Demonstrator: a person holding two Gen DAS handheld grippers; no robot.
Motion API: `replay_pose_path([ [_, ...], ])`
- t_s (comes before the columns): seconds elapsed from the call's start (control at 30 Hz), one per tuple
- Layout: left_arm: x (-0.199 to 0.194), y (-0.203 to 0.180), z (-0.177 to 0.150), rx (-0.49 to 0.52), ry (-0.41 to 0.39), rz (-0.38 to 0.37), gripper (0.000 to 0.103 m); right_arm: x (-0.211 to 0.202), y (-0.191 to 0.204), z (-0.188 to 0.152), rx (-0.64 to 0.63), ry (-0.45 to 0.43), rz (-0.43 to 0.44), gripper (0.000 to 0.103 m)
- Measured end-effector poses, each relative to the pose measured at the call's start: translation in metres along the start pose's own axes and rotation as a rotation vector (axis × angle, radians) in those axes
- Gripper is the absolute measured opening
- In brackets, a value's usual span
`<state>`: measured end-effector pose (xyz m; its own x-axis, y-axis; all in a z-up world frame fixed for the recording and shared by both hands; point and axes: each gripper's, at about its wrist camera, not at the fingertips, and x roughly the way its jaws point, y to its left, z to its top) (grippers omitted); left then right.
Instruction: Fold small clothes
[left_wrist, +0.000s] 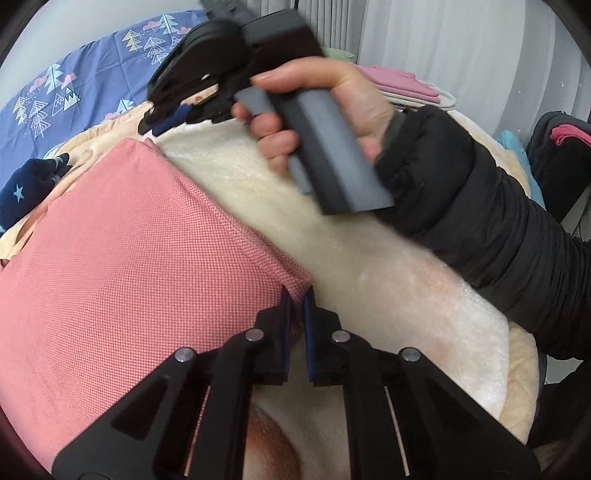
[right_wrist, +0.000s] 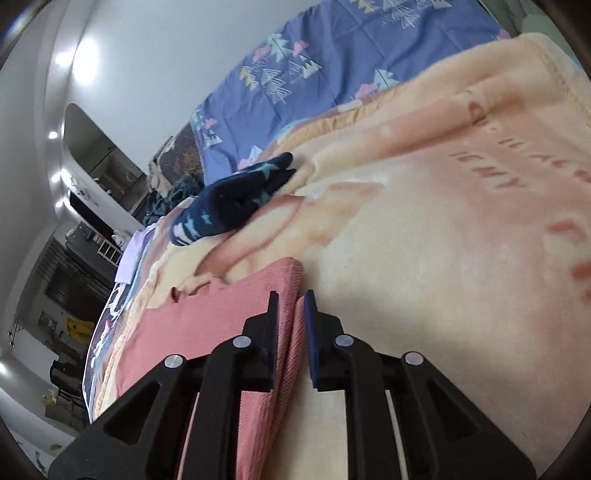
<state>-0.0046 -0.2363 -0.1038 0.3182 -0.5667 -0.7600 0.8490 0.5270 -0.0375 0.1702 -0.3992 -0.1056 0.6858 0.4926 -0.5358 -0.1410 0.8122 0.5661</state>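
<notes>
A pink knit garment lies flat on a cream and peach blanket. My left gripper is shut on its near right corner, with pink cloth pinched between the pads. A hand in a black sleeve holds my right gripper at the garment's far corner. In the right wrist view the right gripper is shut on a doubled edge of the pink garment, which runs back between its fingers.
Navy socks with pale stars lie on the blanket beyond the garment, at the left edge in the left wrist view. A blue tree-print sheet covers the far bed. Folded pink clothes are stacked at the back right.
</notes>
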Motion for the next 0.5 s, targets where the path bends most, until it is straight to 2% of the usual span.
replay_pose_path([
  [0.07,0.003,0.005,0.001,-0.009,0.000,-0.015,0.007,-0.006,0.003,-0.003,-0.025,-0.007,0.012,0.014],
  [0.13,0.004,0.007,-0.001,-0.018,0.006,-0.030,0.007,0.002,0.007,-0.005,-0.063,0.030,0.022,0.014],
  [0.2,0.005,0.012,-0.001,-0.024,0.013,-0.038,0.009,0.027,-0.001,-0.009,-0.077,0.095,-0.094,0.014],
  [0.27,0.010,0.017,0.001,-0.033,0.021,-0.049,0.011,0.040,-0.006,-0.012,-0.082,0.113,-0.127,0.015],
  [0.37,0.010,0.023,-0.001,-0.066,0.015,-0.074,0.011,0.027,0.002,-0.012,-0.109,0.052,-0.129,0.018],
  [0.5,-0.006,0.021,-0.009,-0.084,-0.007,-0.063,0.014,-0.001,0.008,-0.024,-0.092,-0.052,-0.221,0.021],
])
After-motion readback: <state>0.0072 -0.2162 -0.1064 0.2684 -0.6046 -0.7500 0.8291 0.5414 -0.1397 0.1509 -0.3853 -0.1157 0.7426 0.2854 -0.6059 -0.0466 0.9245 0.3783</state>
